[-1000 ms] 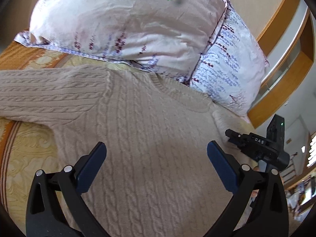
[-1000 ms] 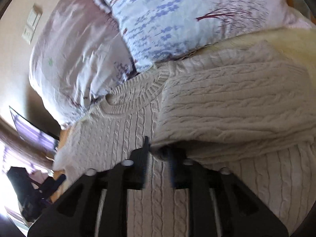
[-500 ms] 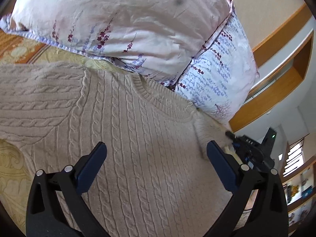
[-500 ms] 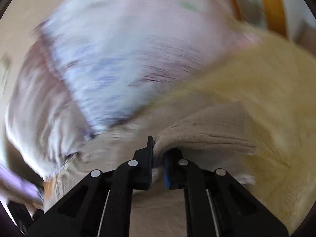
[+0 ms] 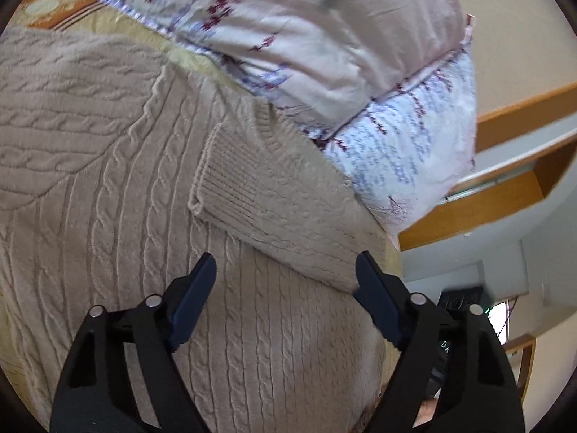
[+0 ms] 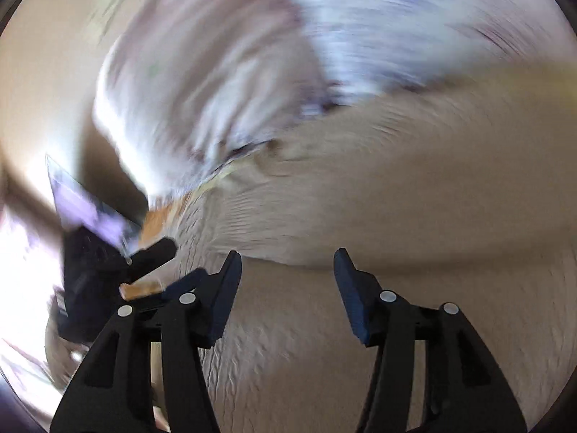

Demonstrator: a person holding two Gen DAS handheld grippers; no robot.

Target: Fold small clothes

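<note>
We see a bed covered by a yellow patterned bedspread (image 5: 108, 21) with an orange band, and two pillows ahead of our left gripper: a pale pink floral pillow (image 5: 324, 36) and, to its right, a white pillow with a blue print (image 5: 407, 144). Farther right stand a beige wall and a wooden shelf unit (image 5: 505, 195).

Our left gripper (image 5: 285, 296) hangs low over the bed, pointing toward the pillows, its blue-padded fingers (image 5: 194, 299) spread wide and holding nothing. Our right gripper (image 6: 286, 288) is likewise spread apart and empty, angled down at knit fabric; its view is heavily smeared, so little detail can be read there.

The beige cable-knit sweater (image 5: 119, 223) lies flat on the bedspread directly beneath and ahead of the left gripper, its collar up against the pillows. One sleeve (image 5: 274, 209) is folded across the chest, running from just beside the left gripper's right finger diagonally forward and to the left, and ending in a ribbed cuff (image 5: 223, 176) ahead of the open fingers. The other sleeve (image 5: 54, 83) stretches out to the far left. In the right wrist view the sweater (image 6: 396, 216) fills the area ahead of and under the fingers.
</note>
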